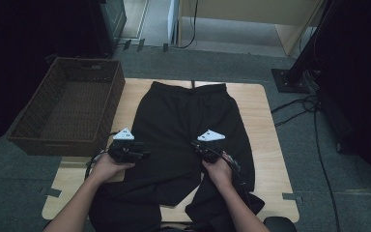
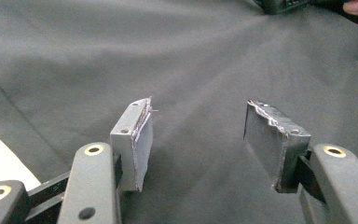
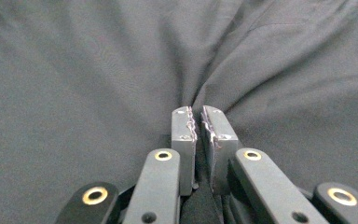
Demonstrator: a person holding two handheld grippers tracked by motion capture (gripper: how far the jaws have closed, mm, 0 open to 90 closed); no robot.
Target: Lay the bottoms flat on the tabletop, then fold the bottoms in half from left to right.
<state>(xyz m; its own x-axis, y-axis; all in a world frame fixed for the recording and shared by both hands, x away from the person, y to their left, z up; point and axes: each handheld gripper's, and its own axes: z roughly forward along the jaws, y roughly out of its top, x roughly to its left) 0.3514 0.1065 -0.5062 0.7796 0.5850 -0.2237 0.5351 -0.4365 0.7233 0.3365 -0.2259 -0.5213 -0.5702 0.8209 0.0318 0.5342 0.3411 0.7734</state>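
Across the middle of the wooden surface (image 1: 265, 145), a pair of black shorts (image 1: 183, 121) is lying flat, waistband at the far edge and leg ends hanging off the near edge. On the right leg, the right tool (image 3: 198, 122) is pinching a fold of the cloth: its jaws are standing almost together, and creases are fanning out from the pinched spot. Over the left leg, the left tool (image 2: 198, 140) is hovering with its jaws spread apart, nothing between them but the smooth fabric below. Both hands are coming in from the near side, each holding its tool. Beside the shorts, a brown wicker basket (image 1: 38, 111) is sitting at the surface's left edge.
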